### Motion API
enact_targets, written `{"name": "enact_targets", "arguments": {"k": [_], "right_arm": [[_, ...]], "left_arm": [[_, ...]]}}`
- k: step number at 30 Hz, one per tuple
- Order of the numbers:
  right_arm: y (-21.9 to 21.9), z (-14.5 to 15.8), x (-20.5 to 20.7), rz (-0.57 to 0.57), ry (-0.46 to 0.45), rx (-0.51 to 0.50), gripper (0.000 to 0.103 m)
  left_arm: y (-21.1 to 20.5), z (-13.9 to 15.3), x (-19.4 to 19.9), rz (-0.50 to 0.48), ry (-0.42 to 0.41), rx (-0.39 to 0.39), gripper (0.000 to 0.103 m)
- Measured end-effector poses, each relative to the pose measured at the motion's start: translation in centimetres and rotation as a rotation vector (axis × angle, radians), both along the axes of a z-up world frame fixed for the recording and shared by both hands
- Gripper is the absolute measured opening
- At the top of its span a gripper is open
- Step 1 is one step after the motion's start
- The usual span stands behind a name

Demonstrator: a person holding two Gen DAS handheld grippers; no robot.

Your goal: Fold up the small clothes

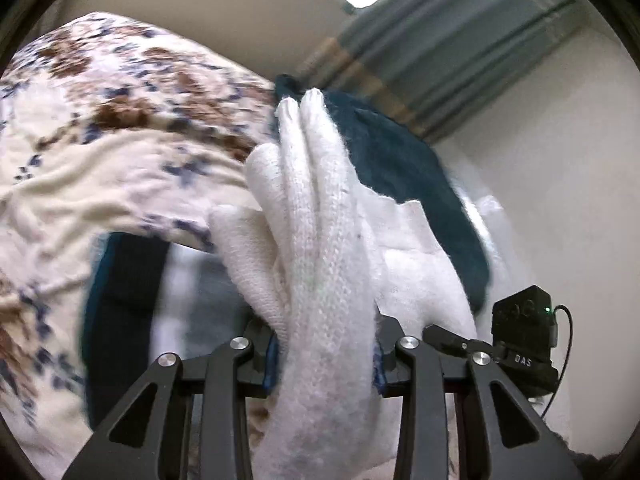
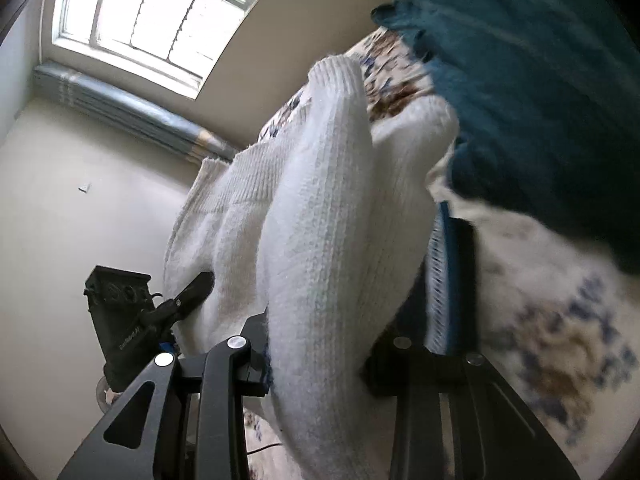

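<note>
A white knit garment [image 1: 320, 264] is bunched between my left gripper's jaws [image 1: 324, 360], which are shut on it; it is lifted off the floral bed cover [image 1: 100, 140]. My right gripper [image 2: 316, 344] is shut on the same white knit garment [image 2: 320, 208], whose folds rise ahead of it. A dark teal garment [image 1: 404, 168] lies behind the white one on the cover, and fills the upper right of the right wrist view [image 2: 528, 92]. The other gripper's body shows low at the right in the left view [image 1: 524, 332] and low at the left in the right view [image 2: 120, 312].
The floral bed cover [image 2: 560, 340] spreads under everything. A striped blue and white cloth [image 2: 444, 280] lies beside the right gripper, also seen in the left view [image 1: 180, 292]. A window [image 2: 152, 12], a grey rolled curtain [image 2: 132, 116] and plain walls surround the bed.
</note>
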State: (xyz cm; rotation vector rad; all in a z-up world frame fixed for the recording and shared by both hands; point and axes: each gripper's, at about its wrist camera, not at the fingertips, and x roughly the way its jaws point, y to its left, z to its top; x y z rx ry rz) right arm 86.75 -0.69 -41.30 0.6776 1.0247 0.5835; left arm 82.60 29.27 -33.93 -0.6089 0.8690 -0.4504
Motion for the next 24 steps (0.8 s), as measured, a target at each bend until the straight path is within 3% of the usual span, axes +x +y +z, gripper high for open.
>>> {"name": "enact_targets", "arguments": {"k": [2, 7, 9, 11, 13, 18, 20, 22, 24], "right_arm": [[3.2, -3.3, 2.8, 0.025, 0.047, -0.002, 0.035], [7.2, -10.3, 5.1, 0.043, 0.145, -0.056, 0.035], [7.7, -12.4, 5.3, 0.035, 0.171, -0.073, 0.036], [7.7, -13.9, 5.6, 0.041, 0.203, -0.096, 0.046], [7.2, -14.3, 5.3, 0.034, 0.232, -0.117, 0.056], [5.1, -11.9, 2.1, -0.023, 0.143, -0.316, 0.056], [5.0, -10.7, 1.3, -0.024, 0.114, -0.378, 0.057], [5.3, -11.0, -0.1, -0.010, 0.085, -0.453, 0.064], [6.1, -11.5, -0.4, -0.010, 0.092, -0.530, 0.064]], "left_arm": [[2.0, -2.5, 0.7, 0.019, 0.040, 0.036, 0.032], [3.9, -9.7, 1.6, 0.010, 0.177, 0.148, 0.034], [4.5, -11.4, 1.6, 0.018, 0.209, 0.139, 0.042], [5.3, -11.3, 1.4, 0.039, 0.223, 0.116, 0.048], [6.1, -10.0, 0.3, 0.078, 0.205, 0.125, 0.049], [5.7, -7.0, -3.2, 0.174, 0.108, 0.292, 0.049], [4.9, -8.0, -2.8, 0.170, 0.102, 0.365, 0.049], [4.2, -9.8, -2.1, 0.173, 0.116, 0.472, 0.049], [4.3, -11.0, -2.4, 0.193, 0.136, 0.507, 0.053]]}}
